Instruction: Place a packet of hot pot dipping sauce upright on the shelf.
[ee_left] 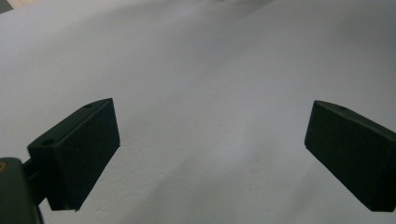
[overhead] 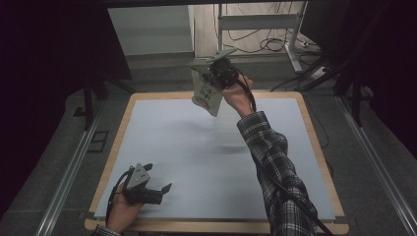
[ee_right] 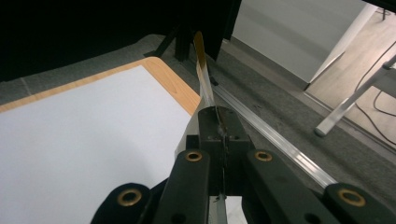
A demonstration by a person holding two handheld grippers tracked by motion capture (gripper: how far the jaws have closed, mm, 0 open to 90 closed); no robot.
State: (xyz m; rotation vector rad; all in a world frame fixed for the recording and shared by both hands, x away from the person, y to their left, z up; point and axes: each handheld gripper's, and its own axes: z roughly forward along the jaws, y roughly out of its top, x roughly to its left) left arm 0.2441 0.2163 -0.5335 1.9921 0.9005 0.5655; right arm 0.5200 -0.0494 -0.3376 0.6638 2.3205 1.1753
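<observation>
While the left gripper rests wide open and empty near the table's front edge, the right gripper pinches a flat packet aloft over the far edge, apparently carrying it.

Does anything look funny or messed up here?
Nothing is spilled or broken. The right hand-held gripper holds a flat packet in the air near the far edge of the table, hanging tilted. The left hand-held gripper rests open.
</observation>
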